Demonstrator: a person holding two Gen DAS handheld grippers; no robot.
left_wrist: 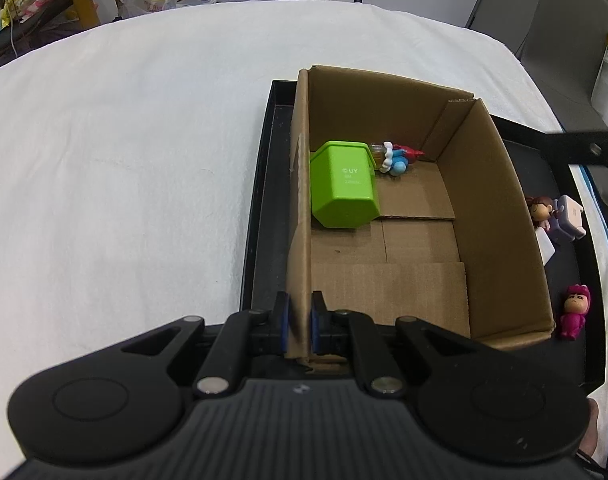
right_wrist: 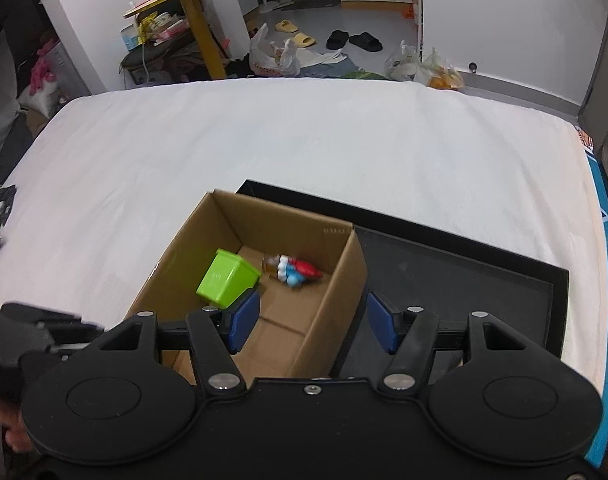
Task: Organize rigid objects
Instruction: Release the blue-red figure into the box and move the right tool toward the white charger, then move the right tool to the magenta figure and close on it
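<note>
A cardboard box (left_wrist: 495,208) stands on a black tray (left_wrist: 264,184). Inside it a green plastic cup (left_wrist: 343,184) lies on its side next to a small red, white and blue figure (left_wrist: 397,158). My left gripper (left_wrist: 300,320) is shut on the box's left wall near the front corner. My right gripper (right_wrist: 311,316) is open and empty, held above the box's right wall (right_wrist: 343,280); the cup (right_wrist: 228,278) and figure (right_wrist: 296,270) show below it. Three small toys lie on the tray right of the box: a pink figure (left_wrist: 575,312), a brown-haired doll (left_wrist: 541,212) and a white block (left_wrist: 567,218).
The tray lies on a table under a white cloth (left_wrist: 124,160). The right gripper's black finger (left_wrist: 583,152) crosses the left wrist view at the right. The tray's right half (right_wrist: 443,280) is bare black. Beyond the table are a yellow stand (right_wrist: 200,20), bags and slippers.
</note>
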